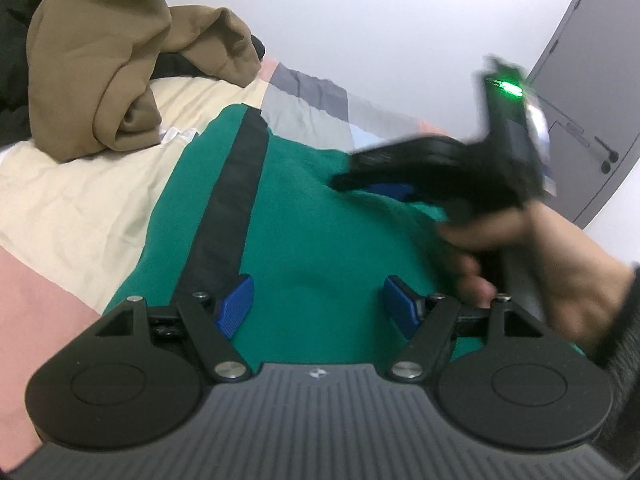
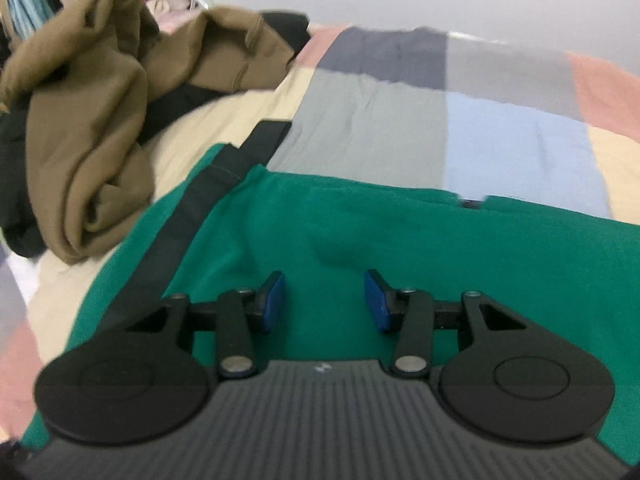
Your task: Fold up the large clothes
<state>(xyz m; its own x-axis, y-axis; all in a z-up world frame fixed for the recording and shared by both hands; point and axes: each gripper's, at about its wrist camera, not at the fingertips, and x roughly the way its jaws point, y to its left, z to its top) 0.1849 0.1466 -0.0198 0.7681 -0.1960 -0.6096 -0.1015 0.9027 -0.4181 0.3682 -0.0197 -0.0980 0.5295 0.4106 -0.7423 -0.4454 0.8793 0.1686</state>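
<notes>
A green garment (image 1: 312, 220) with a black stripe (image 1: 232, 208) lies spread on the bed; it also shows in the right wrist view (image 2: 360, 240) with its stripe (image 2: 192, 208). My left gripper (image 1: 318, 304) is open and empty, just above the green cloth. My right gripper (image 2: 325, 300) is open and empty over the green cloth. In the left wrist view the right gripper (image 1: 376, 186) appears blurred at the right, held by a hand, over the garment's far part.
A crumpled brown garment (image 1: 108, 64) lies at the left on dark clothes; it also shows in the right wrist view (image 2: 92, 128). The bed has a patchwork cover (image 2: 500, 128). A grey door (image 1: 592, 92) stands at the right. A white wall is behind.
</notes>
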